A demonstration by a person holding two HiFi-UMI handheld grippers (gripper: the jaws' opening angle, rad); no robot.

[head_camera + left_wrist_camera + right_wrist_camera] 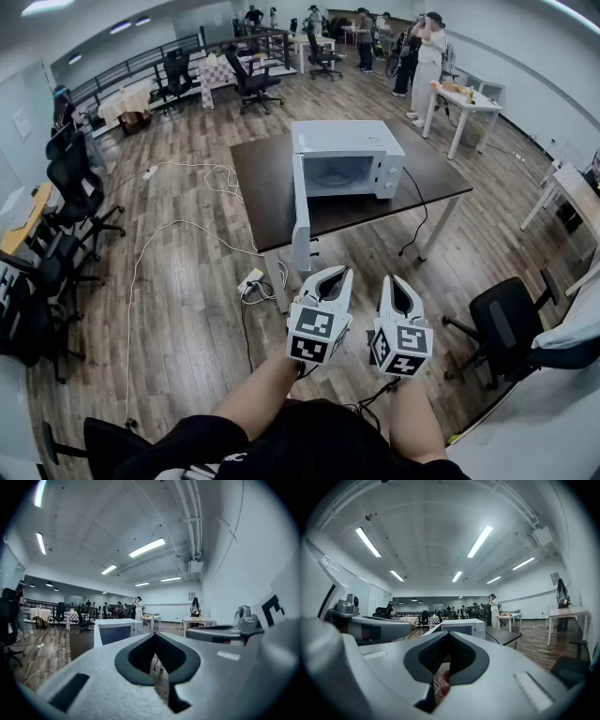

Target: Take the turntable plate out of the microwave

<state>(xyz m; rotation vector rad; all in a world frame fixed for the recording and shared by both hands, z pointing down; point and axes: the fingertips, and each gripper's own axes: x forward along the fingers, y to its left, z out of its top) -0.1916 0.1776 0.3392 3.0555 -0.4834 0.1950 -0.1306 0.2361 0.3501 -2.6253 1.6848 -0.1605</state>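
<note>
A white microwave (345, 155) stands on a dark brown table (267, 183), several steps ahead of me. Its door (301, 216) hangs swung open toward me. Inside the cavity a pale round turntable plate (333, 176) shows faintly. Both grippers are held low near my body, well short of the table. My left gripper (335, 273) is shut and holds nothing; my right gripper (395, 280) is also shut and holds nothing. The left gripper view looks past the closed left gripper (154, 634) to the microwave (115, 631). The right gripper view has the right gripper (449, 633) below the microwave (464, 626).
White cables and a power strip (251, 281) lie on the wood floor by the table's near leg. Black office chairs (70, 202) line the left side, and another chair (506, 323) sits at my right. White tables (466, 101) and standing people are at the back.
</note>
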